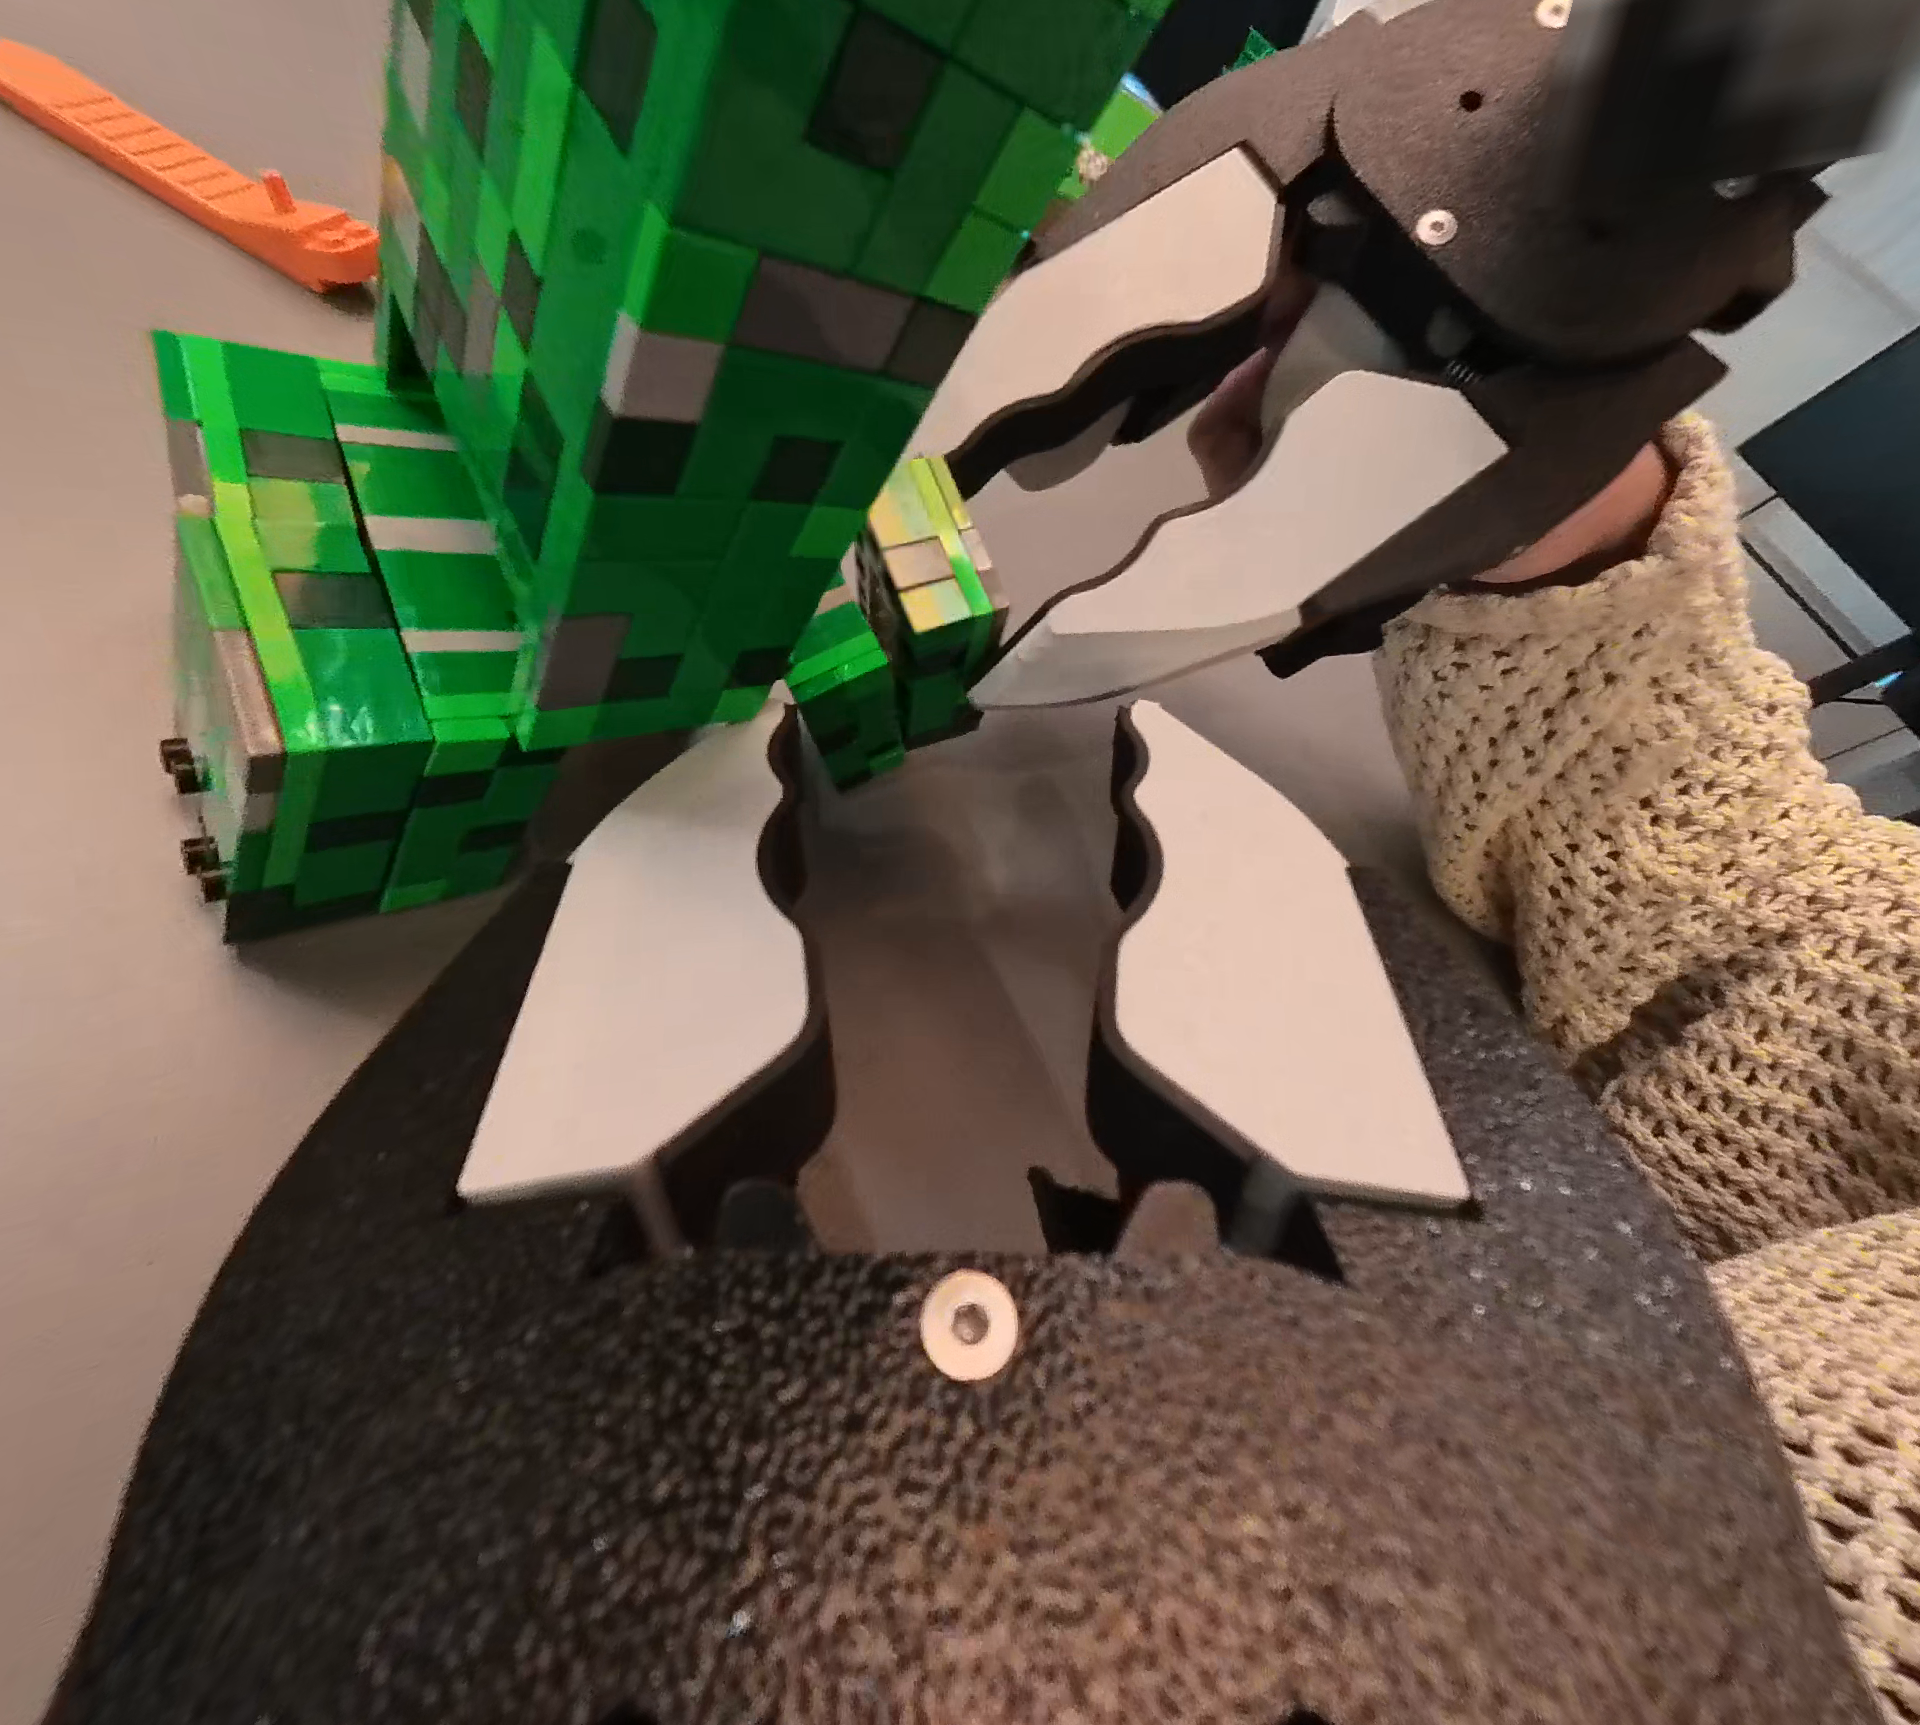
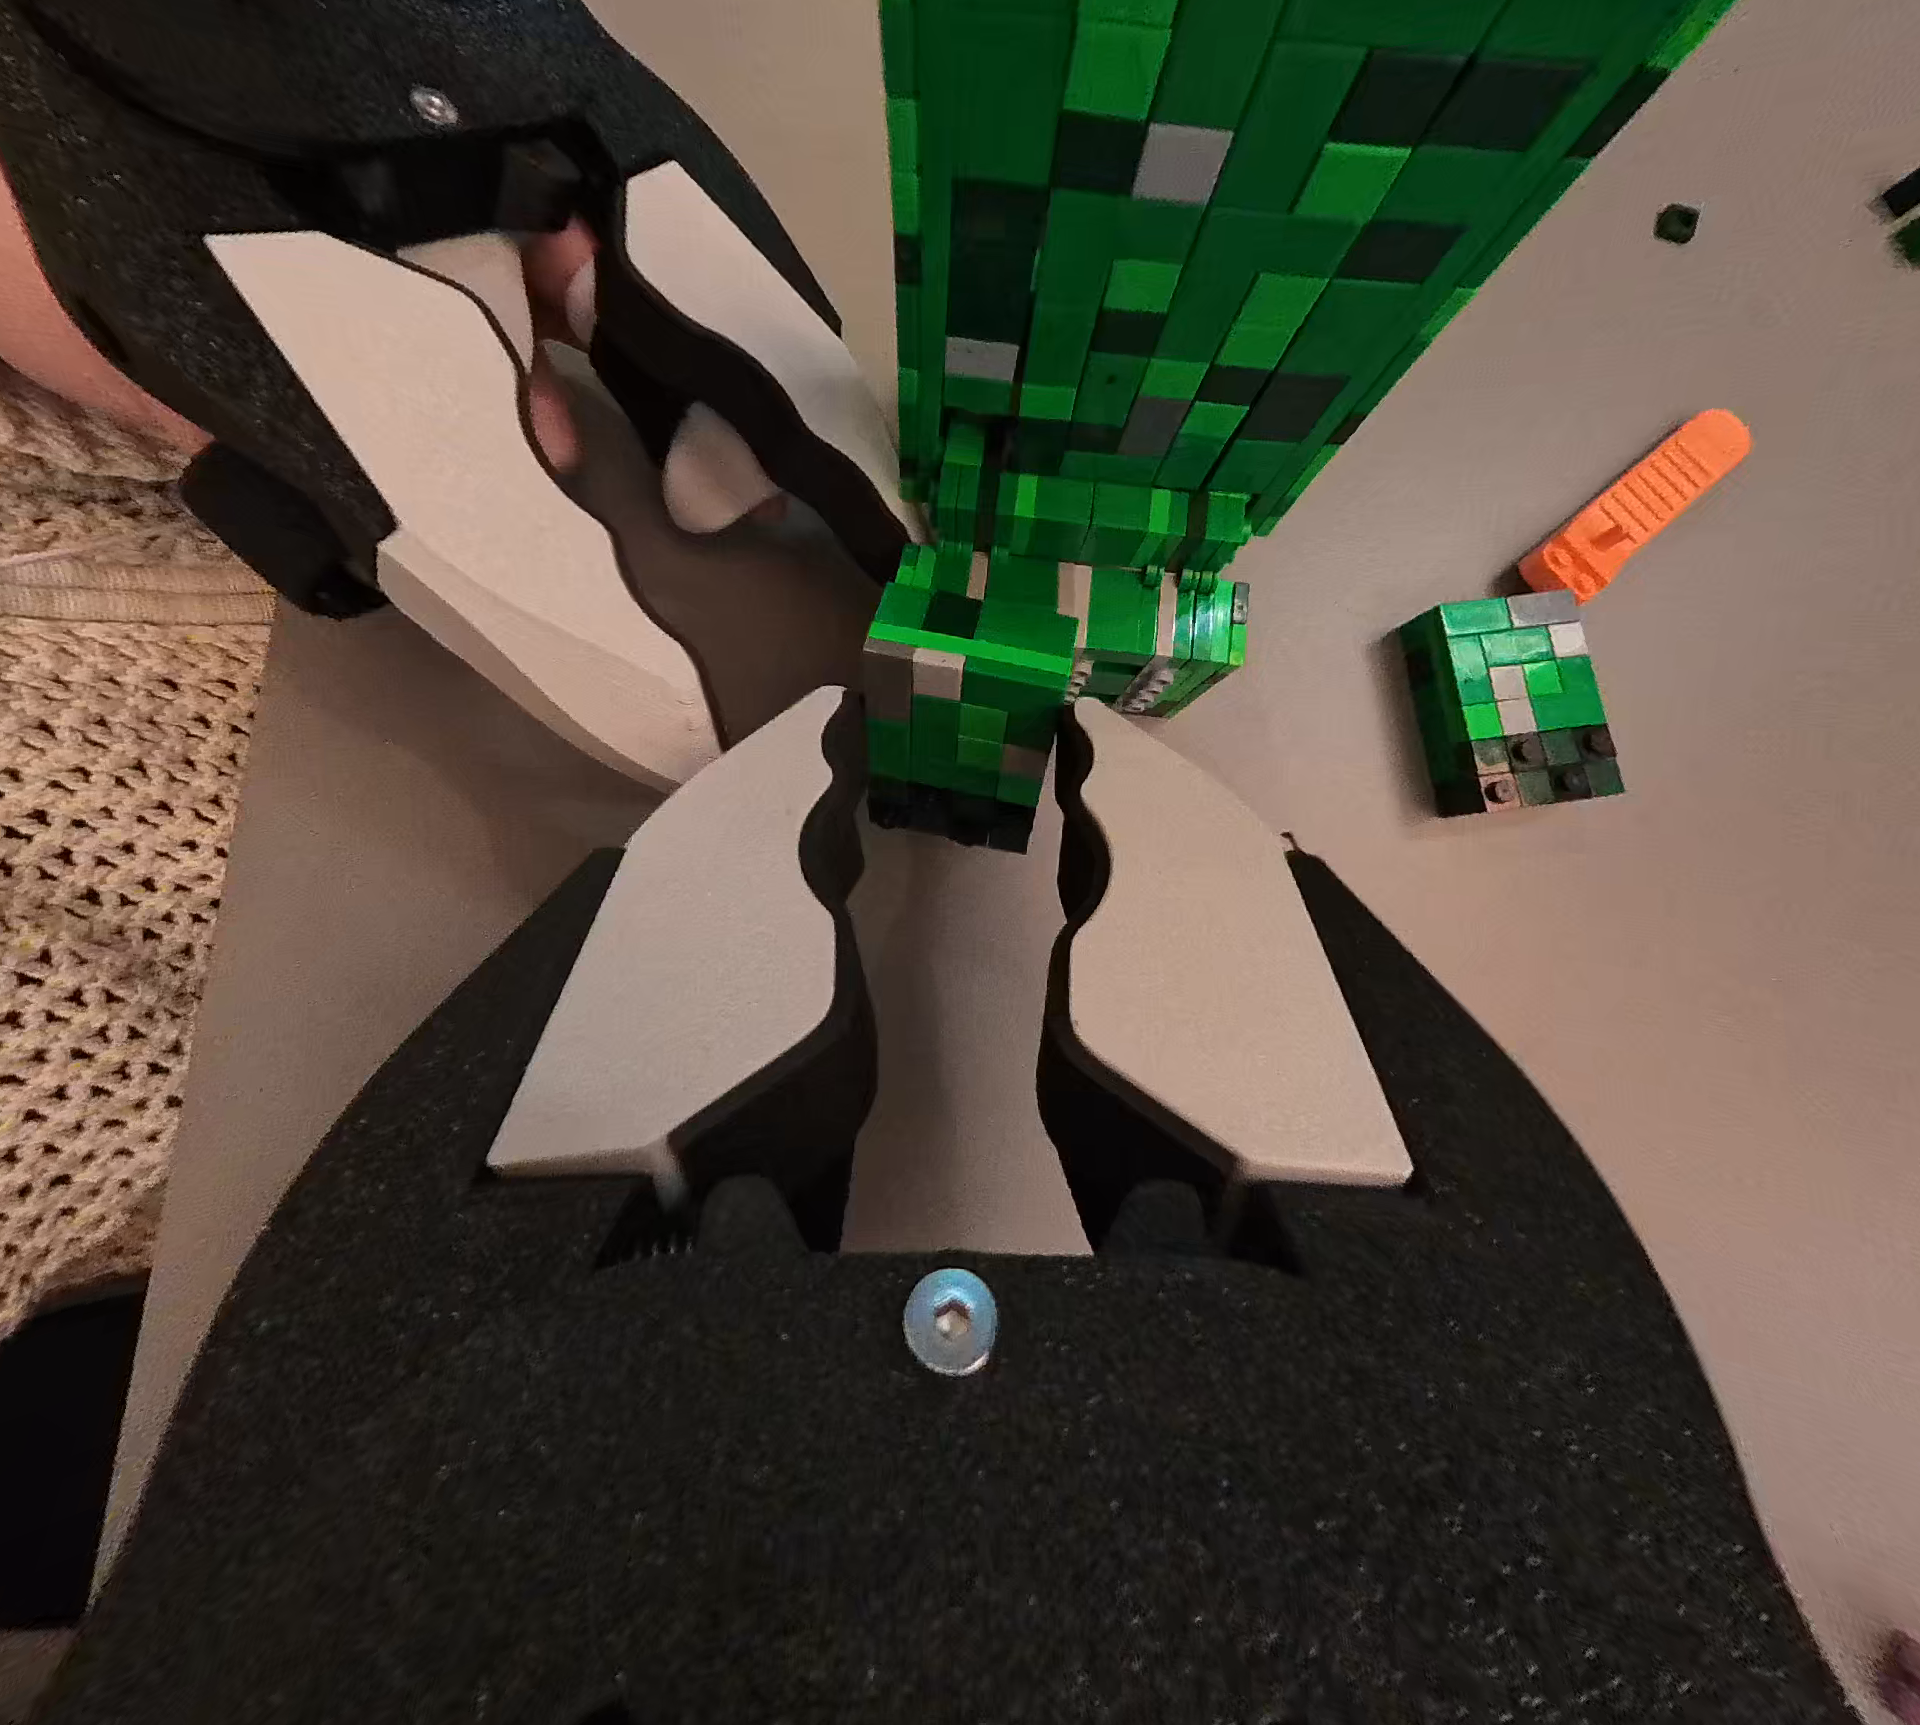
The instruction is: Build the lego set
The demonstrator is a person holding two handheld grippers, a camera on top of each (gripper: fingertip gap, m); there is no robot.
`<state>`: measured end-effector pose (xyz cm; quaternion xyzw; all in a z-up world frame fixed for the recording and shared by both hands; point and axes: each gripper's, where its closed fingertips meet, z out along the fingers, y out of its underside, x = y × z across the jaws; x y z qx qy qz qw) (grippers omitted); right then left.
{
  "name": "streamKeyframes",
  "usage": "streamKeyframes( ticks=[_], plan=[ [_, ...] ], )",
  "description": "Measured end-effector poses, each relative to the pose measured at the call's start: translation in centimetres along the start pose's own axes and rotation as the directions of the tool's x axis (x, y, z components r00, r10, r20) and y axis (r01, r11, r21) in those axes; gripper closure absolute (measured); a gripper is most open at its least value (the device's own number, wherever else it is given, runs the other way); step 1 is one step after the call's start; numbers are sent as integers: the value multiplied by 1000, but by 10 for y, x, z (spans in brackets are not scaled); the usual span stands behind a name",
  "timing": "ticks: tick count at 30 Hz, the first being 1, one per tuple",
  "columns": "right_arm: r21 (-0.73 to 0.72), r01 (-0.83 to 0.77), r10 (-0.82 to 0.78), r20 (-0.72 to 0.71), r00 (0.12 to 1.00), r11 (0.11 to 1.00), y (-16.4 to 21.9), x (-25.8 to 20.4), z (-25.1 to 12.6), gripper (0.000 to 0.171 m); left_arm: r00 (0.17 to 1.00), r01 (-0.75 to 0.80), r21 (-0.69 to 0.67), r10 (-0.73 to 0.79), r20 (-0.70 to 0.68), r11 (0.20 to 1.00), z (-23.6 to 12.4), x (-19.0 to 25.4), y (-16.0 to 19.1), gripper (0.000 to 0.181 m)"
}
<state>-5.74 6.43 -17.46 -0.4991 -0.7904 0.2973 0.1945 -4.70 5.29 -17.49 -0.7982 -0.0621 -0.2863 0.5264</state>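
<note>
Standing tall, green-and-grey pixelated lego figure [image 2: 1226, 221]

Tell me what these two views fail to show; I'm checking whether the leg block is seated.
- Joint between leg block and green body: right wrist view, hidden by the block itself.
- Body top: both views, cut off by the upper edge.
- Left gripper contact with the block: left wrist view, blurred, partly hidden by the right gripper.
</note>
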Motion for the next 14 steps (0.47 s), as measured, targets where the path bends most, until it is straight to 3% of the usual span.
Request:
streamKeyframes(
  ticks=[14],
  plan=[
    [62,-158,153,85,985,985,-2,3,9,137,974,-208,-43,211,85,977,-7,-15,-6,129]
  ],
)
